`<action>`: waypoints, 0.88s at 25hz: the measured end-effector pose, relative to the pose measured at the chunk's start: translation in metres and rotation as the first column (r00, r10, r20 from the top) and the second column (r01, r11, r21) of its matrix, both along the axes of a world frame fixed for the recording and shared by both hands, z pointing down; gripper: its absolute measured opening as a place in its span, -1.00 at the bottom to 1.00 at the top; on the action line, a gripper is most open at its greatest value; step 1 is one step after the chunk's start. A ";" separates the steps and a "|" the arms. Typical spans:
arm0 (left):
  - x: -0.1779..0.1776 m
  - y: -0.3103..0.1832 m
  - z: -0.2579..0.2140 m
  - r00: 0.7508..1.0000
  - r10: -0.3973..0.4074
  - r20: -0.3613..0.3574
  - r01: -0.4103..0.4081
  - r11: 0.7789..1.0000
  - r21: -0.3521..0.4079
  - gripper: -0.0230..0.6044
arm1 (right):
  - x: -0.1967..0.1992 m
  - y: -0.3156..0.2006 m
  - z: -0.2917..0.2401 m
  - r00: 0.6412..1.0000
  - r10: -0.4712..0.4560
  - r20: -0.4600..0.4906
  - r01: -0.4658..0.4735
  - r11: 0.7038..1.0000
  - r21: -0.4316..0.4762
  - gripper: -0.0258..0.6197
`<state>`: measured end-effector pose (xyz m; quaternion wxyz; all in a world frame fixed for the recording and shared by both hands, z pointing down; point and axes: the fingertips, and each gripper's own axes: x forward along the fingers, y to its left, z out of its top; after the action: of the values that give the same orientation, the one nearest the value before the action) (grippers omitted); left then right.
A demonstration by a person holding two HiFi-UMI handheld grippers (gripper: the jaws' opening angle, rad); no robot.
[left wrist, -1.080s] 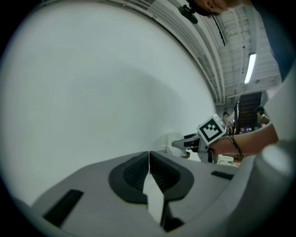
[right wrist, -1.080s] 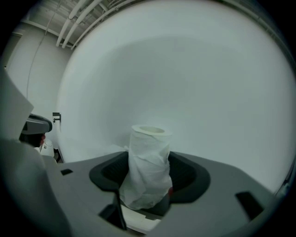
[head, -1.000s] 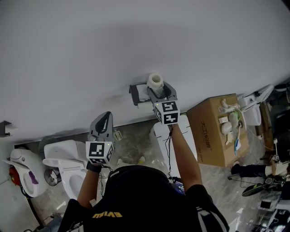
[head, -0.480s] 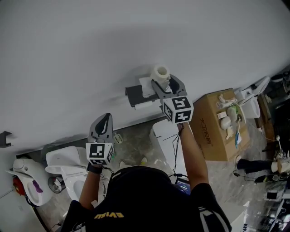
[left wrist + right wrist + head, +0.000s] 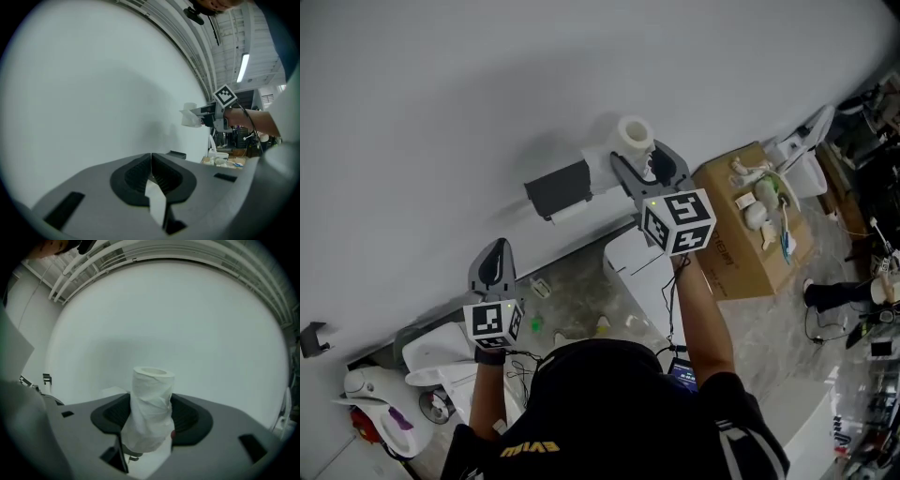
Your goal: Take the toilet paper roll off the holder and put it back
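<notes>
The white toilet paper roll (image 5: 635, 134) is held upright in front of the white wall, with my right gripper (image 5: 643, 161) shut on its lower half. In the right gripper view the roll (image 5: 151, 401) stands between the dark pads, a loose sheet hanging from it. The black holder (image 5: 558, 187) is fixed to the wall to the left of the roll and a little below it, clear of it. My left gripper (image 5: 495, 249) hovers lower left, shut and empty (image 5: 151, 161); the left gripper view shows the roll (image 5: 190, 116) and the holder (image 5: 177, 154) further along the wall.
A cardboard box (image 5: 741, 225) with several items on top stands at the right below the wall. A white fixture (image 5: 649, 274) sits under my right arm. Toilets (image 5: 431, 352) stand at the lower left. A small black bracket (image 5: 311, 337) is on the wall at the far left.
My right gripper has risen and drawn to the right with the roll, so the roll is now farther from the holder. The left gripper has barely moved.
</notes>
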<state>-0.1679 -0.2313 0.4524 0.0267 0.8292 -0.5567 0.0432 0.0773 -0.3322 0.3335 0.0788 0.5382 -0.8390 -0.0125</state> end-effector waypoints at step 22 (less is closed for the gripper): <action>0.037 -0.016 0.009 0.995 0.083 0.050 -0.082 0.997 -0.009 -0.89 | 0.094 0.037 0.015 0.980 0.196 0.027 -0.196 0.980 -0.027 -0.11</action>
<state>-0.1309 -0.2477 0.4615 0.0137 0.8500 -0.5223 0.0671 0.1715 -0.2951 0.3485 0.0739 0.6174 -0.7831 0.0133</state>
